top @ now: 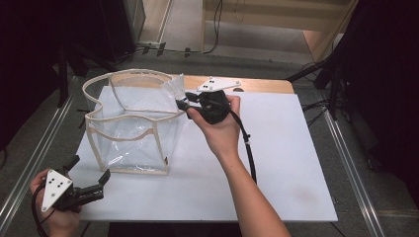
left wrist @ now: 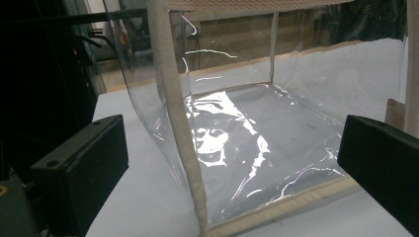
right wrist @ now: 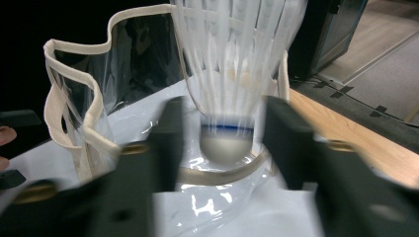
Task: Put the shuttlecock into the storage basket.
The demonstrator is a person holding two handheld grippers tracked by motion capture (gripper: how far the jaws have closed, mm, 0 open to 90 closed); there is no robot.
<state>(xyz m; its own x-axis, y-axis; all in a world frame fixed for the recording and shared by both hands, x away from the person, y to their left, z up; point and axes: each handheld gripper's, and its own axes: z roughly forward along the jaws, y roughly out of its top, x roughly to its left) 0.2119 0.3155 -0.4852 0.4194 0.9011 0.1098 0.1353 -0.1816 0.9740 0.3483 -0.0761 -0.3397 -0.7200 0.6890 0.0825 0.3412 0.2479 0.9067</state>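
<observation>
Overhead, the right gripper [top: 184, 104] pinches a shuttlecock [right wrist: 232, 74] above the bag [top: 129, 143] — left gripper [top: 89, 175] spread.

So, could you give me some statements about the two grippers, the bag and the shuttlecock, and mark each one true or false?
1. The right gripper is at the rim of the clear bag. True.
2. The shuttlecock lies flat on the white board. False: it is between the right gripper's jaws, feathers pointing away from the camera.
3. The left gripper is open. True.
4. The left gripper is clamped on the bag's seam. False: its jaws stand apart near the bag, holding nothing.
5. The bag is lying collapsed. False: it stands upright, open at the top.
</observation>
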